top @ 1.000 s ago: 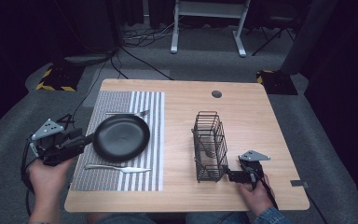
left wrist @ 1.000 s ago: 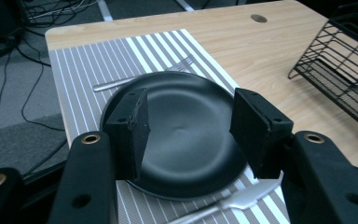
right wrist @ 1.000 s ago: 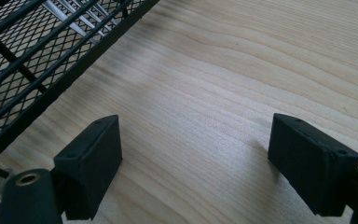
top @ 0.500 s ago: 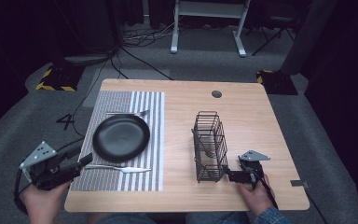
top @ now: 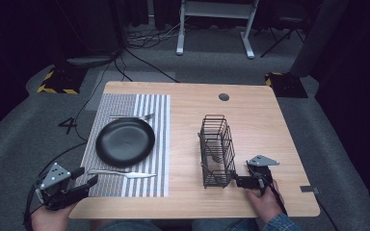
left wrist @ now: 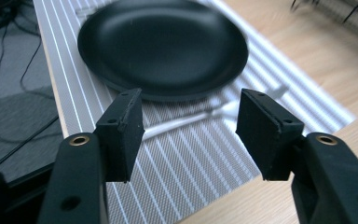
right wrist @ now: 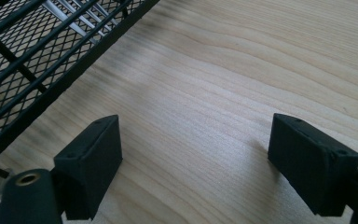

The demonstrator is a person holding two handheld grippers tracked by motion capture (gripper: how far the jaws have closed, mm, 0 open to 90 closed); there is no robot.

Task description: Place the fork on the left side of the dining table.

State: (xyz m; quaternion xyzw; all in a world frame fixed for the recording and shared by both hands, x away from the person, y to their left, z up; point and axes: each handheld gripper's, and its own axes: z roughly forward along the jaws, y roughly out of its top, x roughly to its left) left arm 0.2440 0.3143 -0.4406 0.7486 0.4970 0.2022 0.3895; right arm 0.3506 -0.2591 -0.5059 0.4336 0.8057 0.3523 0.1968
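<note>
- Wooden table on grey carpet, high view: black plate on a striped mat, fork just behind the plate, knife just before it, wire basket well right of the plate; left gripper near the knife, right gripper touching the basket's near corner
- Left gripper view: jaws spread, empty, plate ahead
- Right gripper view: jaws spread over bare wood, basket alongside

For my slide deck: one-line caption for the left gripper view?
Open left gripper above striped placemat, facing black plate and knife.
</note>
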